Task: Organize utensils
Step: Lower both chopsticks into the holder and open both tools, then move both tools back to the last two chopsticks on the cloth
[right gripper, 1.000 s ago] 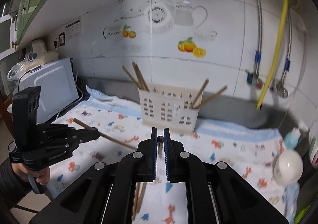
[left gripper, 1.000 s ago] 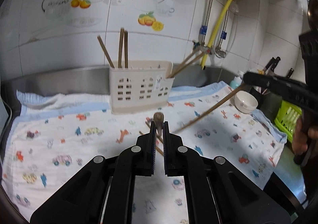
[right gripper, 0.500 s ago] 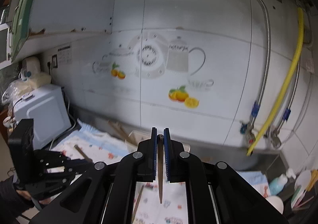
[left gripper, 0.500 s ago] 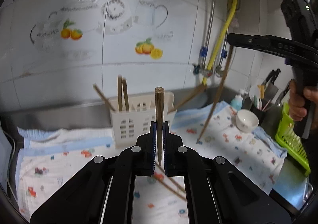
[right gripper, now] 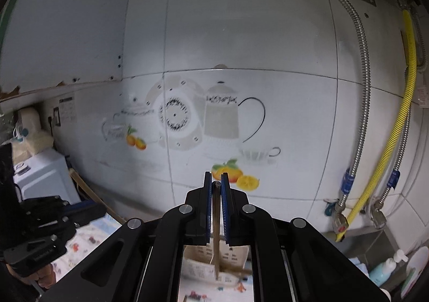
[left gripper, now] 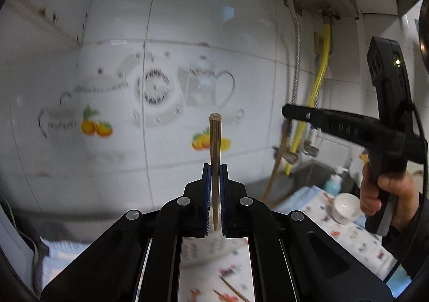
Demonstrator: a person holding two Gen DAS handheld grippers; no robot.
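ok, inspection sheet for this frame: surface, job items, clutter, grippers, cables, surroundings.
Surface: patterned cloth over the counter, blurred.
Job's things: one chopstick upright in the left gripper; a second chopstick in the right gripper, hanging above the white holder; loose chopsticks on the cloth.
Clutter: white bowl, pump bottle.
Grippers: both shut on chopsticks.
Cables: a dark lead loops by the right gripper's handle.
Surroundings: tiled wall, yellow hose, metal hoses.
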